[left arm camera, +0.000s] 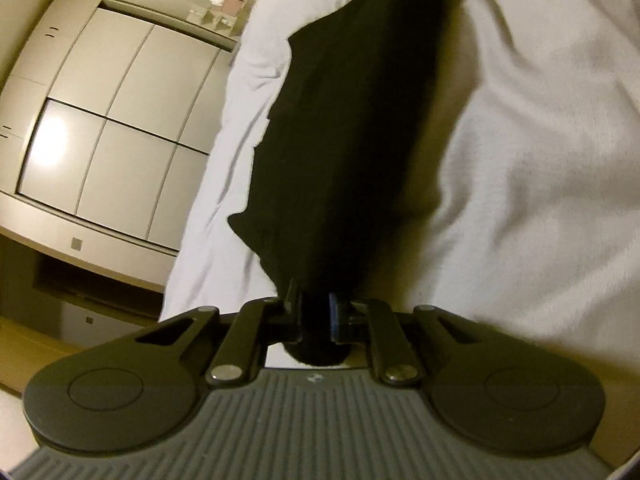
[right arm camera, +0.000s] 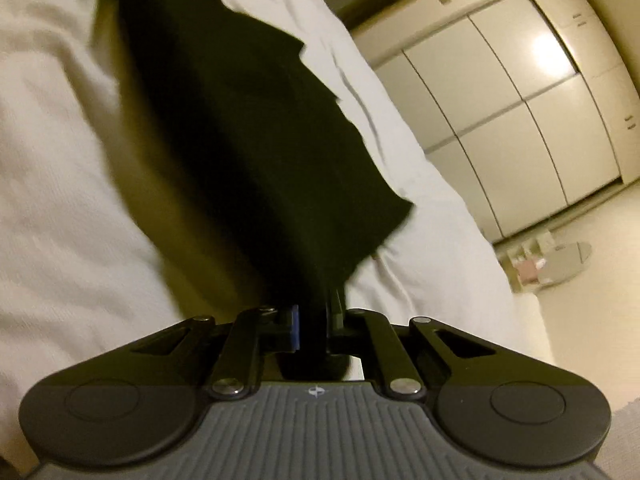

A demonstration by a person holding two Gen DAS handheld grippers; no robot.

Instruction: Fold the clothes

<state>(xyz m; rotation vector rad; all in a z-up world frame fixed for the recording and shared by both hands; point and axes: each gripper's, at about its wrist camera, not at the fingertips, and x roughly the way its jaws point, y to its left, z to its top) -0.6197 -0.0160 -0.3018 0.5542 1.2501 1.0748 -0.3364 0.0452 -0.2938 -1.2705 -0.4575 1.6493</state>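
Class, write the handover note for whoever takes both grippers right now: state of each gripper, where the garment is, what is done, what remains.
Left gripper: shut on the black garment.
Right gripper: shut on the same black garment.
Garment: stretched away from both grippers over the white bedding, with a shadow under it, so it seems at least partly lifted. A wardrobe stands beyond the bed.
Done: both grips taken.
Left: no finished fold shows; probably lay it flat, fold and smooth it.
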